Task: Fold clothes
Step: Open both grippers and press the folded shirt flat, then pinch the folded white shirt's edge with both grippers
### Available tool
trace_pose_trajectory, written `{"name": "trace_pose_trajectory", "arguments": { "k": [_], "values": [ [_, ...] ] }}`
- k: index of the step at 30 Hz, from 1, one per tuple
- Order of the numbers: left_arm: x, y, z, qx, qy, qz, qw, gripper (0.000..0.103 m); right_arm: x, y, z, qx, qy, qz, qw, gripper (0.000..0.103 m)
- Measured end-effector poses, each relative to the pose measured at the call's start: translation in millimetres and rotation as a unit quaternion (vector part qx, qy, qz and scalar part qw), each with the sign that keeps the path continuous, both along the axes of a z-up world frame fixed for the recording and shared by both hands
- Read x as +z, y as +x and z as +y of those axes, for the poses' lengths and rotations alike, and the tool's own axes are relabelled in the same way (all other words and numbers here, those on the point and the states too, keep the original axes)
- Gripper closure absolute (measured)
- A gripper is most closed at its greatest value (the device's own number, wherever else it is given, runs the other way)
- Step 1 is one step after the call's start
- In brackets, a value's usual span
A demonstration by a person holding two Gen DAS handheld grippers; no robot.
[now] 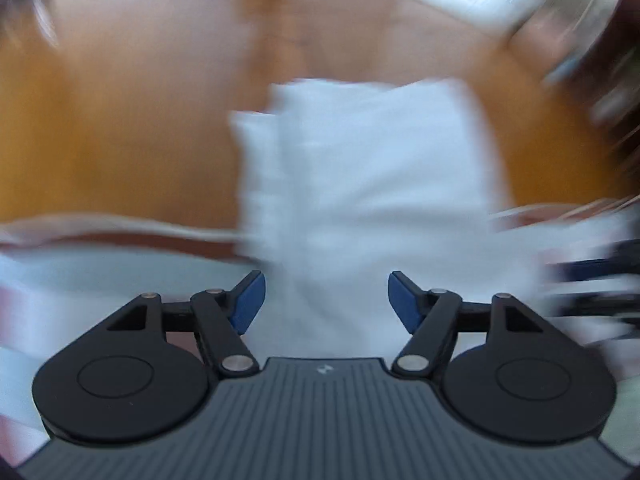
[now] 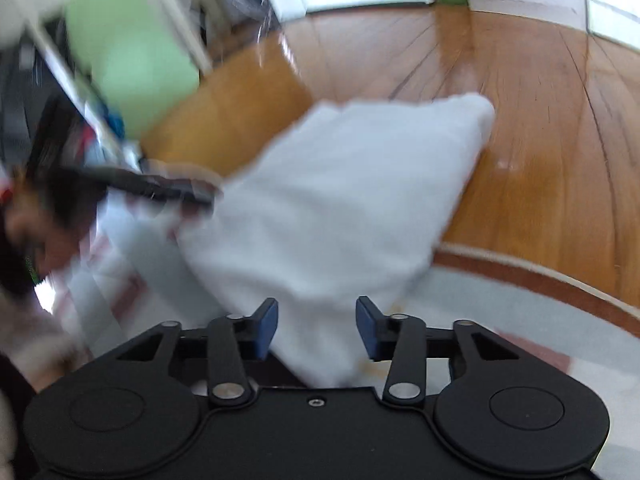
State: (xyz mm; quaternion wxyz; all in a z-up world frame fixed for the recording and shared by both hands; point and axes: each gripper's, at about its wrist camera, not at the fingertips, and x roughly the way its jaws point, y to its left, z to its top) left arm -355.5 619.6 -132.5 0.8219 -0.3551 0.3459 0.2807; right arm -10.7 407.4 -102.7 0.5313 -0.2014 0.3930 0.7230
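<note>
One white cloth (image 1: 360,184), folded to a thick oblong pad, lies partly on the wooden floor (image 1: 120,128) and partly on a pale rug (image 1: 80,280) w/ a red-brown and cream border. In my left wrist view its long axis runs straight away from me, the near short end over the rug edge, the far short end on bare floor. In my right wrist view the same cloth (image 2: 340,200) lies diagonal, its far corner pointing up and to the right, the near end coming down between my fingers.

The fabric looks soft and fluffy, like towel, w/ stepped layers along the left side; blur hides finer detail. The floor is glossy orange-brown boards, the rug flat and light.

My left claw (image 1: 326,300) stands apart, 2 blue pads wide of each other, cloth showing in the gap but the pads do not press it. My right claw (image 2: 316,328) also stands apart, narrower, the cloth end between the pads w/out being clamped.

In the right view my other claw tool (image 2: 152,184), dark, shows at the cloth's left side.
</note>
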Motion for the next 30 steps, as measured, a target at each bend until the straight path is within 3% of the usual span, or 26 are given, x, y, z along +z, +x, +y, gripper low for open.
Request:
{"name": "trace_pose_trajectory", "arguments": {
  "k": [1, 3, 6, 7, 8, 10, 11, 12, 13, 14, 15, 17, 19, 21, 25, 27, 30],
  "values": [
    [0, -2, 0, 0.009, -0.008, 0.001, 0.9999, 0.035, -2, -3, 7, 0.0, -0.003, -0.006, 1.0, 0.053],
    [-5, 8, -4, 0.017, 0.029, 0.088, 0.9955, 0.035, -12, -17, 26, -0.001, -0.015, -0.045, 0.999, 0.053],
    [-22, 9, -3, 0.037, 0.06, 0.19, 0.9792, 0.034, -27, -13, 25, 0.0, -0.059, -0.045, 0.997, 0.052],
    [-26, 6, -1, 0.046, 0.066, 0.213, 0.9738, 0.027, -35, -16, 22, 0.007, -0.084, -0.04, 0.996, 0.049],
    [-29, 3, 1, 0.057, 0.078, 0.24, 0.9661, 0.024, -38, -21, 15, 0.021, -0.091, -0.055, 0.994, 0.048],
    [-28, 2, 3, 0.087, 0.138, 0.324, 0.932, 0.03, -40, -30, 0, 0.051, -0.105, -0.088, 0.989, 0.047],
    [-27, -1, 6, 0.097, 0.154, 0.345, 0.9209, 0.032, -37, -34, -8, 0.067, -0.114, -0.104, 0.986, 0.047],
    [-23, -11, 12, 0.108, 0.135, 0.312, 0.934, 0.032, -34, -33, -11, 0.073, -0.116, -0.11, 0.985, 0.048],
    [-16, -24, 20, 0.12, 0.091, 0.231, 0.9614, 0.031, -30, -32, -14, 0.078, -0.117, -0.115, 0.983, 0.048],
    [-10, -37, 29, 0.131, 0.043, 0.134, 0.9814, 0.03, -26, -30, -17, 0.083, -0.119, -0.119, 0.982, 0.048],
    [-7, -44, 34, 0.139, 0.012, 0.059, 0.9885, 0.03, -17, -21, -17, 0.078, -0.103, -0.102, 0.986, 0.047],
    [-3, -37, 38, 0.123, 0.01, 0.004, 0.9924, 0.027, -1, 4, -8, 0.057, -0.075, -0.049, 0.994, 0.044],
    [-6, -21, 41, 0.089, 0.016, -0.012, 0.9958, 0.024, 11, 32, 9, 0.011, -0.057, -0.009, 0.998, 0.028],
    [-17, -8, 47, 0.08, -0.002, -0.03, 0.9963, 0.023, 18, 58, 30, -0.035, -0.047, 0.02, 0.998, 0.021],
    [-45, 12, 64, 0.072, -0.013, 0.0, 0.9973, 0.018, 0, 93, 64, -0.067, -0.085, 0.071, 0.992, 0.021],
    [-51, 9, 70, 0.069, -0.016, -0.03, 0.997, 0.009, -12, 103, 73, -0.084, -0.089, 0.106, 0.987, 0.021],
    [-60, 2, 82, 0.075, -0.054, -0.093, 0.9914, 0.013, -34, 107, 84, -0.101, -0.093, 0.165, 0.977, 0.021]
  ]
}}
